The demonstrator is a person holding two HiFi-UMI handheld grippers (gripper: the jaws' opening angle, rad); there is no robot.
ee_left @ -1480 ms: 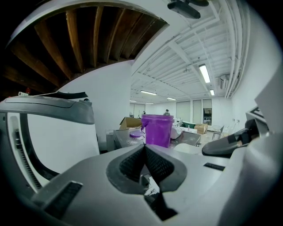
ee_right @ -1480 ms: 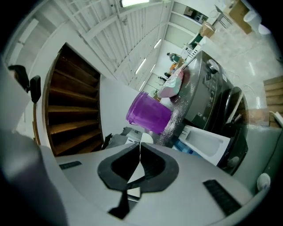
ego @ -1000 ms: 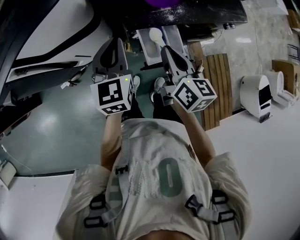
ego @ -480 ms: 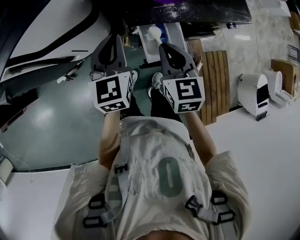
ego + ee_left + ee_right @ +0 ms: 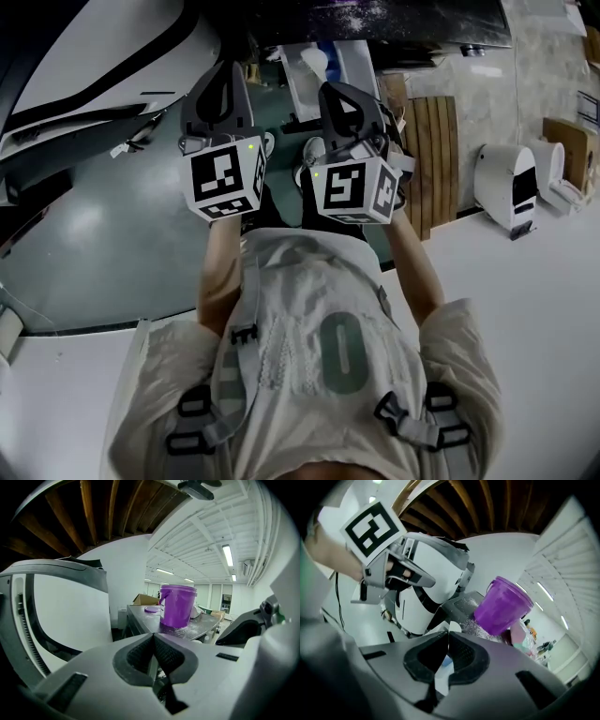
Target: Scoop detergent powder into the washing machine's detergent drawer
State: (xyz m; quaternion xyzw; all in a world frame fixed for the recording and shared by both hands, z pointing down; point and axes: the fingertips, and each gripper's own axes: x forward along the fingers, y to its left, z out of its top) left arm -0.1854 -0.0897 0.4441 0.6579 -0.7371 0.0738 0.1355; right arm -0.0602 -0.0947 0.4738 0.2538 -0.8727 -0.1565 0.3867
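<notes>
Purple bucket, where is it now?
Purple bucket stands on the powder-dusted dark counter, slightly right of centre in each gripper view; it is outside the head view.

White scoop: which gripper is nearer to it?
Right. The right gripper is shut on the white scoop; the left gripper, shut and empty, sits off to the scoop's left.
</notes>
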